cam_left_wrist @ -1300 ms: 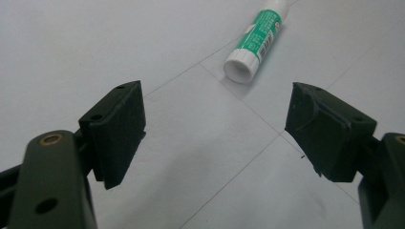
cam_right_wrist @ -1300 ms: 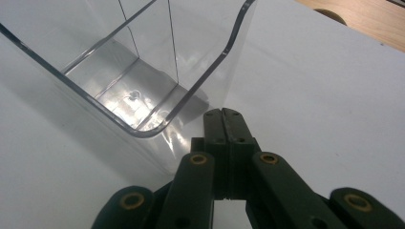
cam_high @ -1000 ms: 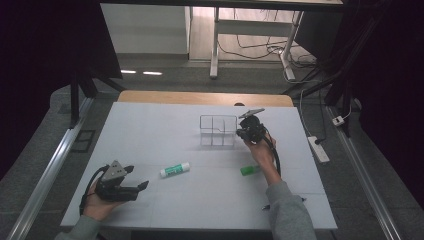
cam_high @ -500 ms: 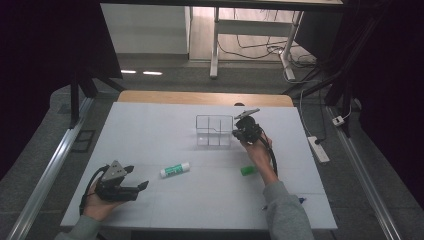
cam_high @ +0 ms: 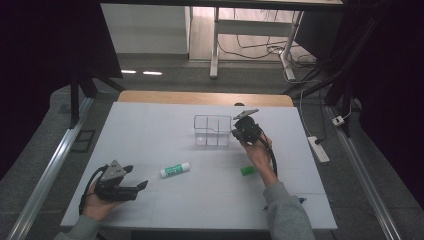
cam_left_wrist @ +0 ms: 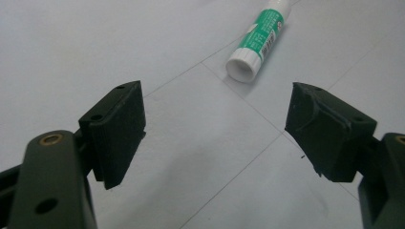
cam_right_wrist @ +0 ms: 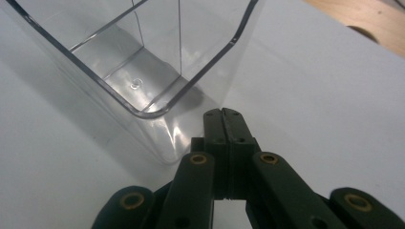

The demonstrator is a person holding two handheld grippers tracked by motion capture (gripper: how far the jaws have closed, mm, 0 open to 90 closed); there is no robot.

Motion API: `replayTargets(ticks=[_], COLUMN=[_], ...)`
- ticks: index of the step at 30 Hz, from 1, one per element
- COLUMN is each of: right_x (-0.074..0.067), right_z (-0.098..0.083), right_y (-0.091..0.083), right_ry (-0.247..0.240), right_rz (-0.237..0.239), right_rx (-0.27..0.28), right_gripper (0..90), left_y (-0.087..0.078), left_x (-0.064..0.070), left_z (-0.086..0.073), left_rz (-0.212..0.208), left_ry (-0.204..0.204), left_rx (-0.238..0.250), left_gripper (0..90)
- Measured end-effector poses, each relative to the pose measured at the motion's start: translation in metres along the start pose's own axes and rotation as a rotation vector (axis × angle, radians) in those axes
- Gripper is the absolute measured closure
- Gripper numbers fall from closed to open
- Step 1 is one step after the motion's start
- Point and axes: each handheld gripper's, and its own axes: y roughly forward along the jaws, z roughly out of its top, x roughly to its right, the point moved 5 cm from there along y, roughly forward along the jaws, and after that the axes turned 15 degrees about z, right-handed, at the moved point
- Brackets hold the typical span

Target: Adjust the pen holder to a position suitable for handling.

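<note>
Right now the right gripper [cam_right_wrist: 224,117] sits fully closed and empty, tips just beside the clear organizer [cam_high: 213,131] corner — perhaps touching it; the glue stick [cam_left_wrist: 258,39] lies ahead of the wide-open, empty left gripper [cam_left_wrist: 215,129], long axis pointing away — the nearer hand

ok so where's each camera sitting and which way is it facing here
High view: above the person's side, looking forward and down on the white table; both forearms enter from the bottom.
Left gripper view: rides the left gripper, facing the glue stick; open jaws show.
Right gripper view: rides the right gripper, facing the clear box; closed jaws show.
Shared: the high view also shows the glue stick and clear box.
</note>
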Motion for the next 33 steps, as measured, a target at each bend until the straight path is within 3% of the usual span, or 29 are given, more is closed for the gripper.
replayTargets(ticks=[6,15,17,18,20,23,26,27,28,33], right_x=[-0.006,-0.013,-0.015,-0.017,-0.017,-0.020,-0.023,-0.023,-0.025,-0.028], right_z=[-0.005,-0.034,-0.040,-0.045,-0.047,-0.053,-0.059,-0.059,-0.062,-0.070], right_y=[-0.018,-0.051,-0.057,-0.063,-0.065,-0.069,-0.074,-0.074,-0.077,-0.089], right_ry=[-0.019,-0.014,-0.016,-0.018,-0.020,-0.028,-0.027,-0.027,-0.020,-0.046], right_rz=[0.003,0.047,0.062,0.066,0.072,0.096,0.140,0.140,0.171,0.195], right_rx=[0.028,0.068,0.077,0.080,0.080,0.086,0.109,0.109,0.125,0.131], right_gripper=[89.6,86.3,81.8,74.0,69.9,56.9,45.6,45.6,43.0,38.8], left_y=[0.001,0.001,0.001,0.001,0.001,0.002,0.003,0.003,0.003,0.001], left_x=[0.001,0.001,0.001,0.001,0.001,0.001,0.001,0.001,0.001,0.002], left_z=[0.000,0.000,0.000,0.000,0.000,0.000,0.000,0.000,0.000,-0.001], left_rz=[-0.001,0.002,0.003,0.003,0.004,0.004,0.004,0.004,0.004,0.004], left_ry=[0.006,0.002,0.001,0.000,0.000,0.003,0.005,0.005,0.005,0.005], left_rx=[-0.004,-0.007,-0.005,-0.006,-0.007,-0.009,-0.013,-0.014,-0.014,-0.011], left_gripper=[20.9,20.9,20.9,20.9,20.9,20.9,20.8,20.8,20.8,20.8])
